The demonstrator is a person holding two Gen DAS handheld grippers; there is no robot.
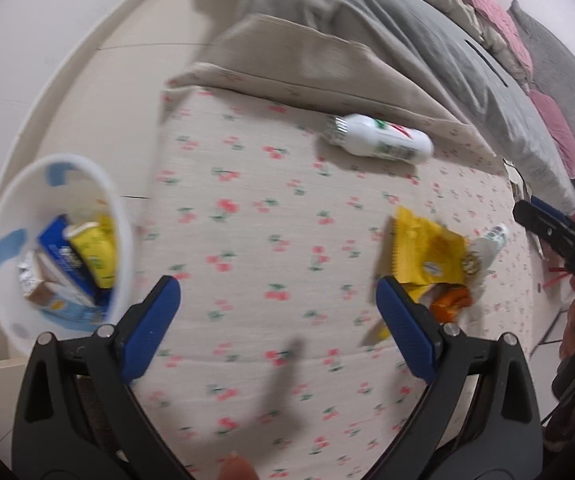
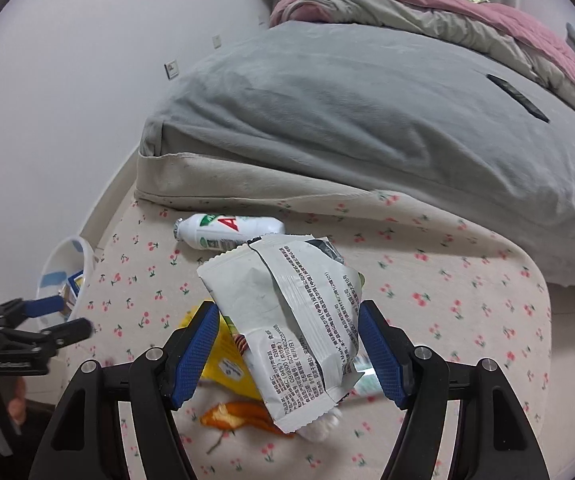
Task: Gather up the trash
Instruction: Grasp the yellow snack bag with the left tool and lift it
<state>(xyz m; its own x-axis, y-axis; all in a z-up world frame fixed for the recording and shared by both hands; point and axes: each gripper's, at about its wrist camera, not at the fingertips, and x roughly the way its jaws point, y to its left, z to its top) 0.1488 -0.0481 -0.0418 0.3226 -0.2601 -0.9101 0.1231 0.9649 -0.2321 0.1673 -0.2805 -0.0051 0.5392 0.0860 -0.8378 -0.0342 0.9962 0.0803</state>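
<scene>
My right gripper (image 2: 287,344) is shut on a crumpled white snack wrapper (image 2: 291,316) and holds it above the bed. Under it lie a yellow wrapper (image 2: 227,364), orange peel (image 2: 235,418) and a small white bottle (image 1: 491,240). A white plastic bottle (image 2: 227,232) lies further back near the folded grey blanket. My left gripper (image 1: 277,320) is open and empty over the cherry-print sheet (image 1: 247,220), with the yellow wrapper (image 1: 427,252) and peel (image 1: 449,304) by its right finger. A white bin (image 1: 3,216) holding cartons stands on the floor to the left.
A grey blanket (image 2: 367,112) and pink quilt (image 2: 507,24) are piled at the back of the bed. A dark flat object (image 2: 517,98) lies on the blanket. The wall (image 2: 67,80) runs along the left, with floor between it and the bed.
</scene>
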